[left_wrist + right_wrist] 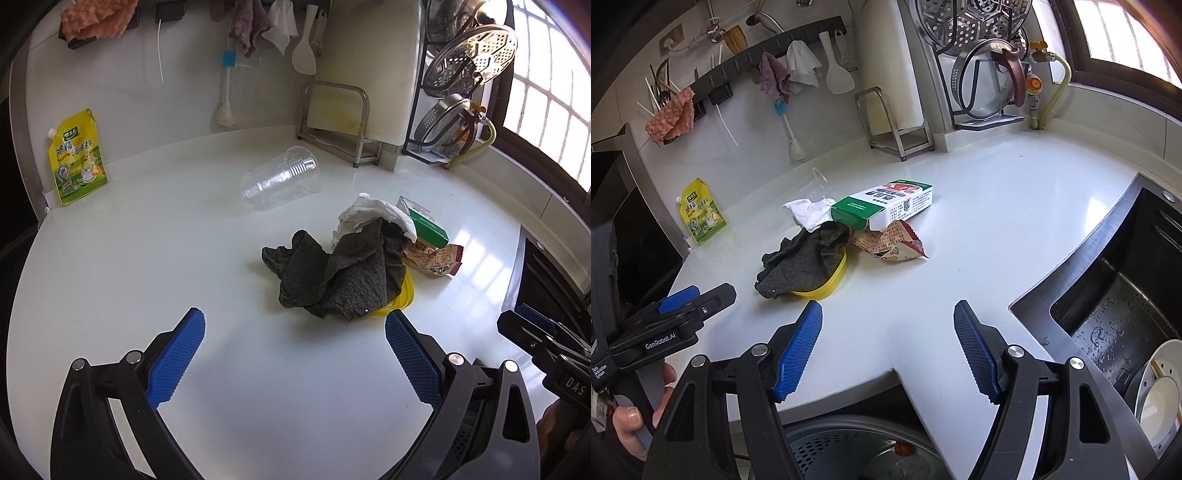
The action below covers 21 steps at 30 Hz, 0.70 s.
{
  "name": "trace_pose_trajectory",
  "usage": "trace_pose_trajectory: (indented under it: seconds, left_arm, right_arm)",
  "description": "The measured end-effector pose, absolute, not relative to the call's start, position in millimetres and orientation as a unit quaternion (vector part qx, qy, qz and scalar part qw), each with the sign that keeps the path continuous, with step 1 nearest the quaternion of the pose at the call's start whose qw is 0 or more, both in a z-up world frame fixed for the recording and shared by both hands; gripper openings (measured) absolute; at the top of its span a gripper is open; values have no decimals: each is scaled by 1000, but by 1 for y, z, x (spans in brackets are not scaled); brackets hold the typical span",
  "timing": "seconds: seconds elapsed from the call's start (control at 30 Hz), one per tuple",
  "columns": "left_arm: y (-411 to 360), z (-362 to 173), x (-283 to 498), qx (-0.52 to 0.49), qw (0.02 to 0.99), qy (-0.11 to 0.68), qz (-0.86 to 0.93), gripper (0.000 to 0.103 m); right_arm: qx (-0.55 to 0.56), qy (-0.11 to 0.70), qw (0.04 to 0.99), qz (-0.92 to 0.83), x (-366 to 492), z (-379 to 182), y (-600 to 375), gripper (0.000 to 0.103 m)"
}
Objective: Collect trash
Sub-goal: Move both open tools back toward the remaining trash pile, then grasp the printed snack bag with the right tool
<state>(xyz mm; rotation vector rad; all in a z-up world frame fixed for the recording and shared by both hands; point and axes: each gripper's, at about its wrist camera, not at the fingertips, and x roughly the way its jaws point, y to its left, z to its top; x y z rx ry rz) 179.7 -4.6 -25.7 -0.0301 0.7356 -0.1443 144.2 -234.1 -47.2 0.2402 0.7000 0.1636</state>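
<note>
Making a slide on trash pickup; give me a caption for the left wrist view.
Open left gripper faces a dark cloth draped over a yellow lid, beside a tipped plastic cup.

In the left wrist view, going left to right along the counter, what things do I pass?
Yellow seasoning pouch → clear plastic cup → dark cloth → green and white carton → snack wrapper.

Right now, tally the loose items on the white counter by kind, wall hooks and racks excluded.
Clear plastic cup: 1
Crumpled white paper tissue: 1
Green-and-white cardboard carton: 1
Printed red-and-white snack wrapper: 1
Dark grey cloth: 1
Yellow plastic lid, partly under the cloth: 1
Yellow seasoning pouch, standing against the wall: 1
Total: 7
</note>
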Motion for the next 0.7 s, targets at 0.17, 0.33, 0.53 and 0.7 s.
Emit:
trace_pose_trajectory:
  seconds: [0.17,0.33,0.53,0.7]
  left_arm:
    - [-3,-27,189,-17,929,362,-67,96]
    - [-5,-26,194,-11,931,360,-63,96]
    - [-6,-26,200,-11,932,358,-60,96]
    - [-7,-26,203,-6,931,359,-60,96]
  right_arm:
    - [124,344,927,84,156,-48,-237,71]
    - [135,345,925,89,164,-48,-241,71]
    - [135,349,923,89,171,-49,-244,71]
    - [135,352,922,89,178,-51,-245,71]
